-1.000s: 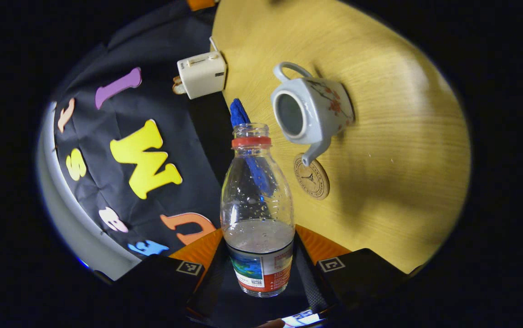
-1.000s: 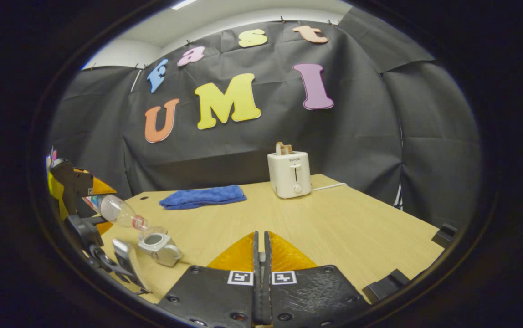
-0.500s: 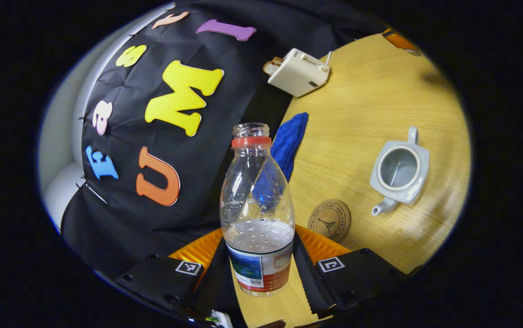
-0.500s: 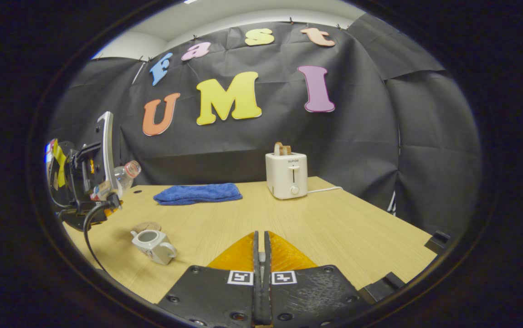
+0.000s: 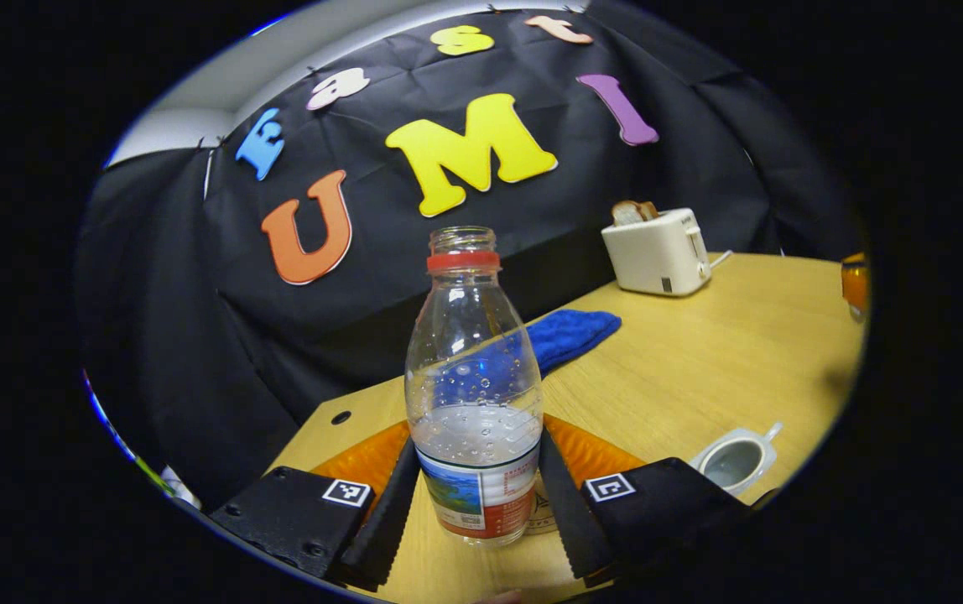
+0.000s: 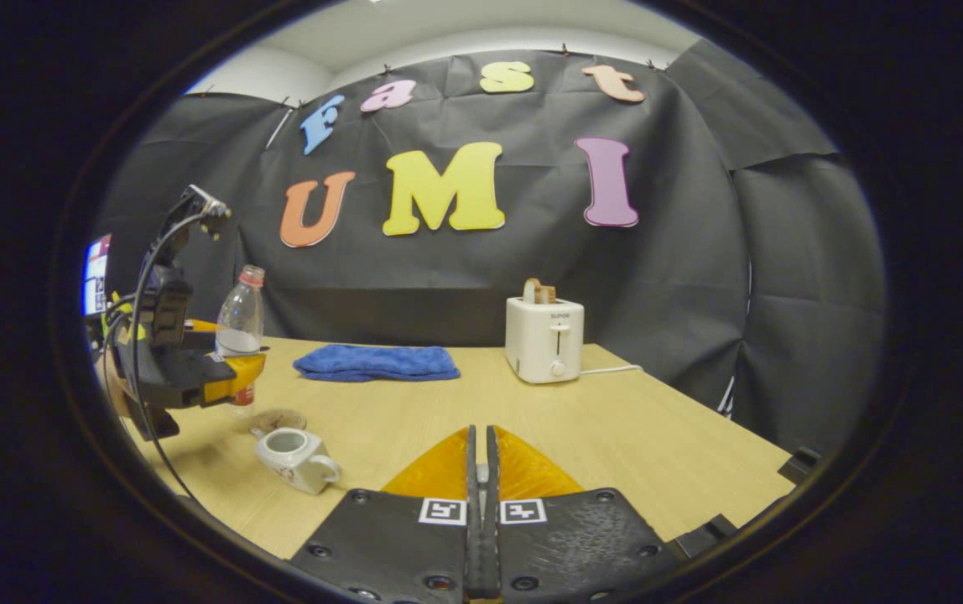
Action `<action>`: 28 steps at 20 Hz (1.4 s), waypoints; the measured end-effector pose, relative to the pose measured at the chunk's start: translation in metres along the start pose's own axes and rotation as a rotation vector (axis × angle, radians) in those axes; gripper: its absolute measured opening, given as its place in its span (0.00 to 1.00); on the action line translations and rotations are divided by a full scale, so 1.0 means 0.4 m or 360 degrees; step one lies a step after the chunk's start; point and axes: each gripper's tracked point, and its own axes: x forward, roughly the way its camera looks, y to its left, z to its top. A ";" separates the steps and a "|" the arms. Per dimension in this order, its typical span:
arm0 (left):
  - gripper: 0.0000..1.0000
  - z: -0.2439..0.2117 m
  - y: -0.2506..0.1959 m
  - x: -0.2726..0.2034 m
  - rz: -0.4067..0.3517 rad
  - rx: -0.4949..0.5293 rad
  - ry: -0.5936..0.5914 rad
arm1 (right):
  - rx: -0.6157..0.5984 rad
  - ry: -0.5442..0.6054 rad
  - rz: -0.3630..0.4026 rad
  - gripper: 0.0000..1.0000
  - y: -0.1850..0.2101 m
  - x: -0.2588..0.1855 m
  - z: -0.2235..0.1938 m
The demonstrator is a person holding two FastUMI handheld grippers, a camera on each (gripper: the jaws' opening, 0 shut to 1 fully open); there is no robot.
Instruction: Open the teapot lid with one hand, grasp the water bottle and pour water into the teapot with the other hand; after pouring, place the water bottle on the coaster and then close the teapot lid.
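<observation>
The left gripper (image 5: pixel 473 520) is holding the water bottle (image 5: pixel 473 377) upright, its 2 fingers pressing on the labelled lower part from either side, so the open neck is pointing up and the water inside is sitting level. The bottle has no cap on, which is why an upright hold matters here. In the right gripper view the same bottle (image 6: pixel 240 323) is hanging just behind the round coaster (image 6: pixel 278 419); whether its base is touching anything cannot be told from here, as the left gripper (image 6: pixel 196 377) is blocking the bottom.

The teapot (image 6: pixel 293 457) is standing on the table (image 6: pixel 616 436) just in front of the coaster, mouth open and lid off. In the left gripper view the teapot (image 5: pixel 737 460) is showing its open mouth too.

The right gripper (image 6: pixel 481 537) is keeping low over the table, well to the side of the teapot, its 2 fingers drawn together with only a thin gap between them. A small pale piece is showing in that gap, possibly the lid's knob, though that is unclear.

A blue cloth (image 6: pixel 377 362) and a toaster (image 6: pixel 544 340) are lying farther back, clear of the work.

The bottle is probably heading for the coaster.
</observation>
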 end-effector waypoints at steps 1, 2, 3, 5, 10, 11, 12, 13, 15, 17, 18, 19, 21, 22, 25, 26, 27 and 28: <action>0.78 -0.011 -0.009 0.006 -0.0014 -0.0100 0.0015 | -0.0026 0.0002 -0.0001 0.00 0.002 0.004 -0.004; 0.78 -0.015 -0.014 0.014 -0.0018 -0.0170 0.0014 | -0.0042 0.0008 -0.0003 0.00 0.001 0.005 -0.013; 0.78 -0.013 -0.006 0.018 -0.0005 -0.0229 -0.0011 | -0.0042 0.0012 -0.0002 0.00 0.001 0.006 -0.017; 0.79 -0.008 -0.007 0.032 -0.0017 -0.0320 -0.0063 | -0.0027 0.0023 0.0009 0.00 0.006 0.008 -0.025; 0.80 -0.003 -0.031 0.053 -0.0086 -0.0379 -0.0085 | -0.0036 0.0044 0.0037 0.00 0.020 0.013 -0.043; 0.80 0.004 -0.028 0.056 -0.0075 -0.0372 -0.0114 | -0.0039 0.0049 0.0041 0.00 0.021 0.011 -0.045; 0.80 0.006 -0.028 0.057 -0.0078 -0.0375 -0.0129 | -0.0043 0.0049 0.0043 0.00 0.023 0.010 -0.046; 0.86 -0.001 -0.047 0.061 -0.0127 -0.0382 -0.0125 | -0.0050 0.0048 0.0037 0.00 0.022 0.009 -0.045; 0.81 -0.015 -0.059 0.063 -0.0163 -0.0379 -0.0086 | -0.0063 0.0042 0.0025 0.00 0.017 0.009 -0.048; 0.82 -0.014 -0.037 0.063 -0.0132 -0.0372 -0.0107 | -0.0052 0.0051 0.0033 0.00 0.017 0.007 -0.054; 0.83 -0.015 -0.033 0.063 -0.0123 -0.0376 -0.0114 | -0.0049 0.0059 0.0033 0.00 0.015 0.008 -0.056; 0.83 -0.014 -0.035 0.061 -0.0130 -0.0384 -0.0120 | -0.0046 0.0061 0.0030 0.00 0.012 0.008 -0.058; 0.83 -0.013 -0.039 0.058 -0.0140 -0.0384 -0.0135 | -0.0039 0.0067 0.0022 0.00 0.007 0.010 -0.062; 0.83 -0.016 -0.040 0.057 -0.0143 -0.0377 -0.0131 | -0.0035 0.0073 0.0022 0.00 0.007 0.011 -0.066; 0.86 -0.029 -0.051 0.054 -0.0181 -0.0386 -0.0101 | -0.0030 0.0087 0.0036 0.00 0.015 0.007 -0.075; 0.87 -0.030 -0.053 0.054 -0.0189 -0.0388 -0.0096 | -0.0030 0.0088 0.0038 0.00 0.016 0.007 -0.077; 0.90 -0.030 -0.052 0.049 -0.0192 -0.0381 -0.0100 | -0.0031 0.0086 0.0041 0.00 0.017 0.006 -0.078; 0.90 -0.030 -0.047 0.046 -0.0187 -0.0371 -0.0105 | -0.0030 0.0085 0.0041 0.00 0.018 0.007 -0.076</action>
